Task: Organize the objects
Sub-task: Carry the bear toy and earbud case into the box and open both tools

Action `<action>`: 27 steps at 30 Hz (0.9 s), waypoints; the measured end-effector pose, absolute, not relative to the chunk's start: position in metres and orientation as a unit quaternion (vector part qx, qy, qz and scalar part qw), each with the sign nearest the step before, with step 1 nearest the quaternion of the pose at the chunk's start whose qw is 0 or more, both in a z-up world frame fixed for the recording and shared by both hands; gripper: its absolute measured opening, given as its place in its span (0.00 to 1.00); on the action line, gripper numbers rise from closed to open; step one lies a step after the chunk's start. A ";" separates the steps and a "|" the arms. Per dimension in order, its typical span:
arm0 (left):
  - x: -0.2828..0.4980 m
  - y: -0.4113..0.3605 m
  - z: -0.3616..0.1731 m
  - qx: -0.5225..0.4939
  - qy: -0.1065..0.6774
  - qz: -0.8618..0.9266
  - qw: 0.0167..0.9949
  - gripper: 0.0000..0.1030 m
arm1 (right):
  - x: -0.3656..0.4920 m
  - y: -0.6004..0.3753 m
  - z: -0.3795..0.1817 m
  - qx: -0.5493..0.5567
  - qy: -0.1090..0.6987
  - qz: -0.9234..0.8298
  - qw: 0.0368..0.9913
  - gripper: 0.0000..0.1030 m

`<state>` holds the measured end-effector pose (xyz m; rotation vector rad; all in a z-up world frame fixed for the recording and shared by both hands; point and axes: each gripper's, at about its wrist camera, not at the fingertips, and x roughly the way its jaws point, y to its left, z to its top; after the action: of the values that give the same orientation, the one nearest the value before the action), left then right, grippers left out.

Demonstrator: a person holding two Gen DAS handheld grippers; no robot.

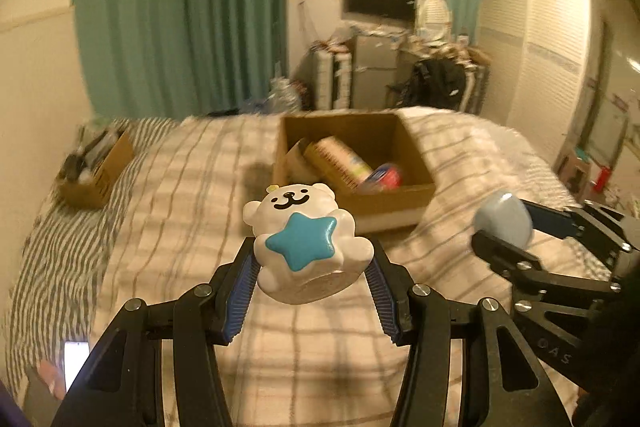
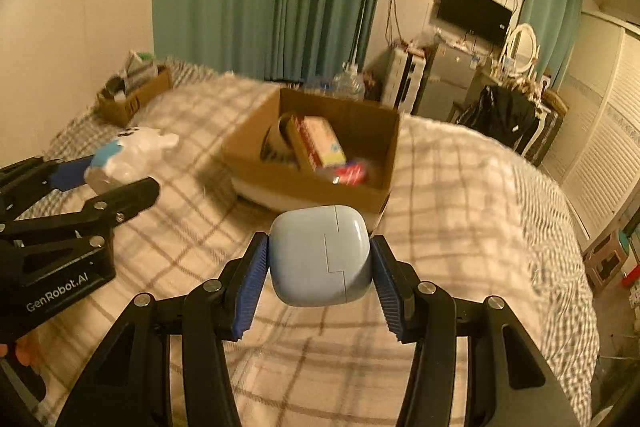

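My left gripper is shut on a white bear figure with a blue star and holds it above the bed, short of the open cardboard box. My right gripper is shut on a pale blue rounded case, also above the bed near the box's front edge. Each gripper shows in the other's view: the right gripper with the blue case, the left gripper with the bear. The box holds a cup, a yellow carton and a red packet.
A plaid blanket covers the bed. A smaller cardboard box with items sits at the bed's far left. A phone lies at the near left. Teal curtains, cabinets, a TV and a white wardrobe stand beyond the bed.
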<state>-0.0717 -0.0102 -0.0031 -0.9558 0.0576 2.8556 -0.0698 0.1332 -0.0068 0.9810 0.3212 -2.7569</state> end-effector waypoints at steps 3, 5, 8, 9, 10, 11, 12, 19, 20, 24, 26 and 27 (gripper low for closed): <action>-0.079 -0.003 0.023 -0.300 0.035 0.950 0.080 0.52 | -0.075 0.137 0.017 0.314 0.105 -0.938 0.098 0.49; -0.087 0.002 0.039 -0.291 0.042 0.951 0.089 0.52 | -0.081 0.141 0.035 0.301 0.101 -0.943 0.099 0.49; -0.103 0.007 0.055 -0.283 0.042 0.954 0.095 0.52 | -0.099 0.143 0.063 0.281 0.101 -0.949 0.101 0.49; -0.111 0.009 0.059 -0.280 0.040 0.954 0.096 0.52 | -0.104 0.143 0.069 0.277 0.103 -0.950 0.101 0.49; -0.118 0.008 0.063 -0.277 0.038 0.955 0.097 0.52 | -0.112 0.143 0.076 0.272 0.105 -0.951 0.100 0.49; -0.125 0.009 0.066 -0.275 0.035 0.956 0.097 0.52 | -0.120 0.143 0.082 0.270 0.105 -0.952 0.101 0.49; -0.135 0.009 0.070 -0.272 0.032 0.957 0.096 0.52 | -0.130 0.143 0.089 0.269 0.106 -0.952 0.104 0.49; -0.200 0.010 0.092 -0.258 0.030 0.962 0.087 0.52 | -0.207 0.148 0.138 0.262 0.114 -0.954 0.094 0.49; -0.211 0.009 0.090 -0.263 0.023 0.961 0.087 0.52 | -0.220 0.149 0.138 0.268 0.109 -0.953 0.094 0.49; -0.252 0.007 0.068 -0.287 -0.006 0.952 0.105 0.52 | -0.264 0.148 0.121 0.299 0.097 -0.944 0.099 0.49; -0.267 0.005 0.052 -0.293 -0.017 0.948 0.123 0.52 | -0.284 0.147 0.102 0.316 0.096 -0.939 0.097 0.49; -0.274 0.005 0.043 -0.299 -0.017 0.946 0.128 0.52 | -0.291 0.146 0.094 0.323 0.096 -0.936 0.098 0.49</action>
<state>-0.2738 0.0053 0.0428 -0.8693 -0.0483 2.7509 -0.2909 0.1457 0.0938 0.9560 0.2828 -2.7707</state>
